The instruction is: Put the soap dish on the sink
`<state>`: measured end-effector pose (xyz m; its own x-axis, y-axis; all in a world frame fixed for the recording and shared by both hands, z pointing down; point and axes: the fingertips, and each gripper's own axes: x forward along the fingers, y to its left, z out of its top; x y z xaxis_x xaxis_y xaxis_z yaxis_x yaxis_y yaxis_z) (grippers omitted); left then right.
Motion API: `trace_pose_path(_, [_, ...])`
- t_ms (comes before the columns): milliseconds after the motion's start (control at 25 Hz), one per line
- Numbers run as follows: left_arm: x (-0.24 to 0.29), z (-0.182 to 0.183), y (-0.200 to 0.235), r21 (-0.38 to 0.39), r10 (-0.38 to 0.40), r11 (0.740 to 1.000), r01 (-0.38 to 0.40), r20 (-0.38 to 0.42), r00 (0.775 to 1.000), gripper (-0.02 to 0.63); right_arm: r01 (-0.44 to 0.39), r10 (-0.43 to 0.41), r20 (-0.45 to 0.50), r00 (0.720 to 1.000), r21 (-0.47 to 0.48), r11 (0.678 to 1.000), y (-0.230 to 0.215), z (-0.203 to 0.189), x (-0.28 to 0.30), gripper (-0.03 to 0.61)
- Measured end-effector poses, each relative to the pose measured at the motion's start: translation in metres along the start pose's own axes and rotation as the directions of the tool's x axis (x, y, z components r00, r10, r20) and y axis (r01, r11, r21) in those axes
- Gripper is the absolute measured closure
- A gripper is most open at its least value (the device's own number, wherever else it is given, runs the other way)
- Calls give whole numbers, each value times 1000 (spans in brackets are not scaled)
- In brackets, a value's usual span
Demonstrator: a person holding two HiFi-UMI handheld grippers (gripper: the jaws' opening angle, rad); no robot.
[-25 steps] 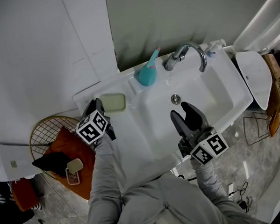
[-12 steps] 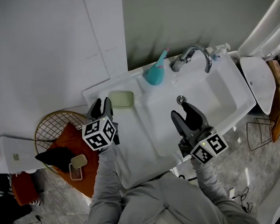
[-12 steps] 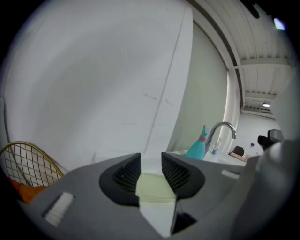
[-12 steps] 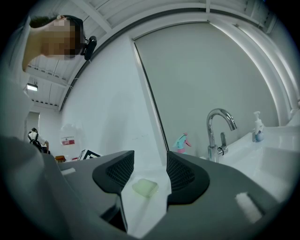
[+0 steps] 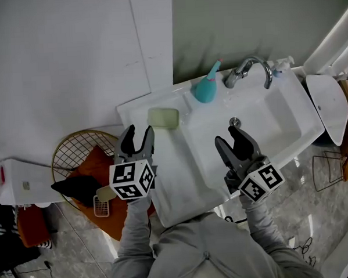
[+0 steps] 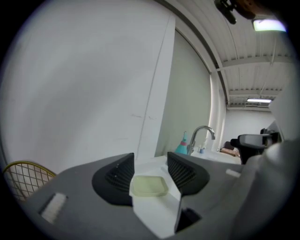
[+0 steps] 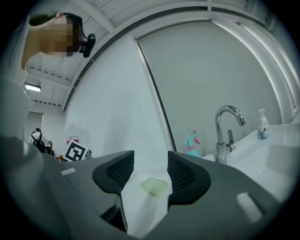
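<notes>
Head view. White sink [image 5: 171, 165] set against the wall. Pale green soap dish [image 5: 163, 118] lies flat on the sink's left deck, near the back corner, left of the basin. Teal spray bottle [image 5: 207, 88] stands on the back ledge, chrome faucet [image 5: 249, 69] just right of it, and a small pump bottle [image 5: 281, 65] beyond that. Left gripper [image 5: 138, 134] hangs over the deck's left front, tips aimed at the dish but clear of it. Its jaws are spread wide, having just been opening, with nothing in them. Right gripper [image 5: 229, 139] is over the basin's front, jaws also spread and empty. A gold wire basket [image 5: 70, 149] with an orange cloth [image 5: 94, 169] in it sits on the floor left of the sink.

Left gripper view. The left gripper [image 6: 150, 164] has both ribbed pads well apart. The soap dish [image 6: 149, 185] shows through the gap, resting on the white deck, neither pad on it. Faucet [image 6: 201, 136] and teal spray bottle [image 6: 182, 146] are farther back on the right. The wire basket [image 6: 23, 176] is low at the left edge.

Right gripper view. The right gripper [image 7: 151, 164] has its jaws wide, nothing gripped. The soap dish [image 7: 153, 186] is seen far off between them, flat on the deck. Teal spray bottle [image 7: 191, 144], faucet [image 7: 225, 131] and pump bottle [image 7: 262, 126] run rightward along the back ledge.
</notes>
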<state>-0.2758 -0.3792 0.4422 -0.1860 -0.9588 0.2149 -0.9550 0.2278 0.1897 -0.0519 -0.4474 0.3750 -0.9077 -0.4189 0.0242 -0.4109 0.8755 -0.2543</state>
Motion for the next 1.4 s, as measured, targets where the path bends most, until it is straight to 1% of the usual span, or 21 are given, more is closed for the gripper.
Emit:
trace_pose_path(160, [-25, 7, -8, 20, -30, 999, 29, 20, 999, 357, -8, 8, 4, 1000, -7, 1000, 12, -1, -1, 370])
trace_pose_path(360, [-54, 12, -16, 54, -55, 997, 53, 37, 998, 355, -11, 11, 8, 1000, -11, 1000, 27, -2, -5, 370])
trace_pose_path(560, [-80, 18, -17, 63, -66, 996, 63, 57, 996, 356, -12, 12, 6, 1000, -14, 1000, 42, -4, -12, 370])
trace_pose_path(840, [-117, 24, -18, 96, -70, 993, 62, 78, 994, 356, -12, 12, 1, 1000, -21, 1000, 62, -7, -19, 370])
trace_pose_path(1120, [-141, 30, -15, 82, -69, 995, 61, 103, 992, 355, -3, 3, 7, 1000, -27, 1000, 76, -8, -28, 370])
trace_pose_path(1400, [-158, 32, -15, 79, -78, 995, 69, 118, 990, 356, 24, -24, 16, 1000, -37, 999, 85, -8, -39, 370])
